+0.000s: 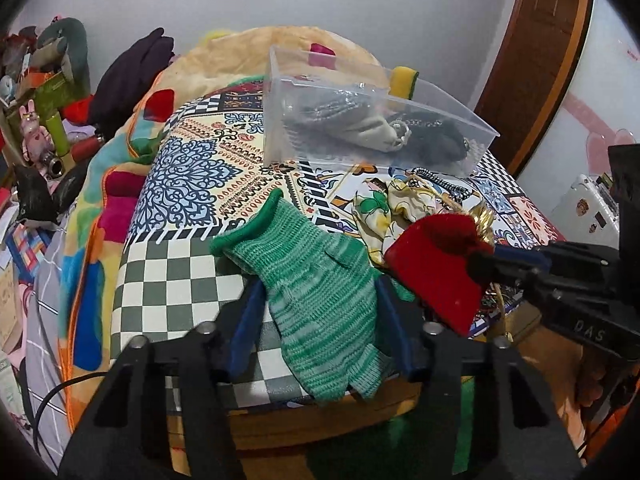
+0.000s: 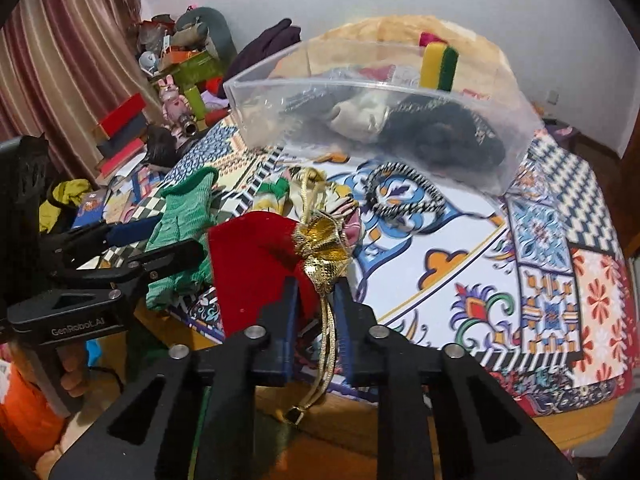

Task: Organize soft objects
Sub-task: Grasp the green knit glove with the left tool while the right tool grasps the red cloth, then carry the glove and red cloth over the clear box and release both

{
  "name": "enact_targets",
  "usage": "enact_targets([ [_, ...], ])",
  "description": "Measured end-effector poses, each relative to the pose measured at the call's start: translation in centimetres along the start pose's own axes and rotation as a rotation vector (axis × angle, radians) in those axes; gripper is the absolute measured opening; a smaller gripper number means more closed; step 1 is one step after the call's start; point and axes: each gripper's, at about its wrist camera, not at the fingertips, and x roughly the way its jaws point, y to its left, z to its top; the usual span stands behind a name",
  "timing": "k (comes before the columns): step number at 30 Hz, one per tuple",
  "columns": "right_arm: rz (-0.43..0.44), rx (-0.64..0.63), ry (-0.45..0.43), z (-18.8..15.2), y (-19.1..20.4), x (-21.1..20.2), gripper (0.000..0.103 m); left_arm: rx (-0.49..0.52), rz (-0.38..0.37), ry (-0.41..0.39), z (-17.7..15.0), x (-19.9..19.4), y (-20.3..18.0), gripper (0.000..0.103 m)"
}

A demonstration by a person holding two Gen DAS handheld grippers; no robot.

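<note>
A green knitted glove point(image 1: 316, 292) lies on the patterned table near its front edge; it also shows in the right wrist view point(image 2: 180, 232). My left gripper point(image 1: 318, 288) is closed on the glove, its blue fingers point(image 1: 250, 320) pressing both sides. My right gripper point(image 2: 316, 296) is shut on a red velvet pouch point(image 2: 256, 268) with a gold bow point(image 2: 320, 244), lifted slightly; the pouch also shows in the left wrist view point(image 1: 436, 264). A clear plastic bin point(image 1: 372, 120) behind holds dark and cream soft items.
A floral cloth point(image 1: 384, 208) and a striped hair tie point(image 2: 404, 196) lie between the pouch and the bin point(image 2: 380, 120). A yellow-green sponge point(image 2: 440, 66) stands behind the bin. A blanket and clutter sit to the left point(image 1: 48, 120).
</note>
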Motion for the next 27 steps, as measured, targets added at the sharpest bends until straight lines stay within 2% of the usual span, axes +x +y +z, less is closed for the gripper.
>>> enact_targets([
  [4,-0.013,-0.005,-0.034,0.3,-0.3,-1.0,0.012,0.022,-0.002,-0.013,0.1,-0.4,-0.3,0.025],
  [7,-0.013,-0.003,-0.067,0.5,-0.6,-2.1,0.012,0.038,0.003,-0.033,0.2,-0.9,-0.5,0.013],
  [17,-0.050,0.023,-0.174,2.4,-1.6,-5.1,0.012,0.073,0.000,-0.144,2.4,-4.0,-1.7,0.011],
  [27,-0.102,0.048,-0.301,6.4,-3.6,-7.5,0.012,0.084,-0.025,-0.260,8.1,-4.9,-3.2,0.011],
])
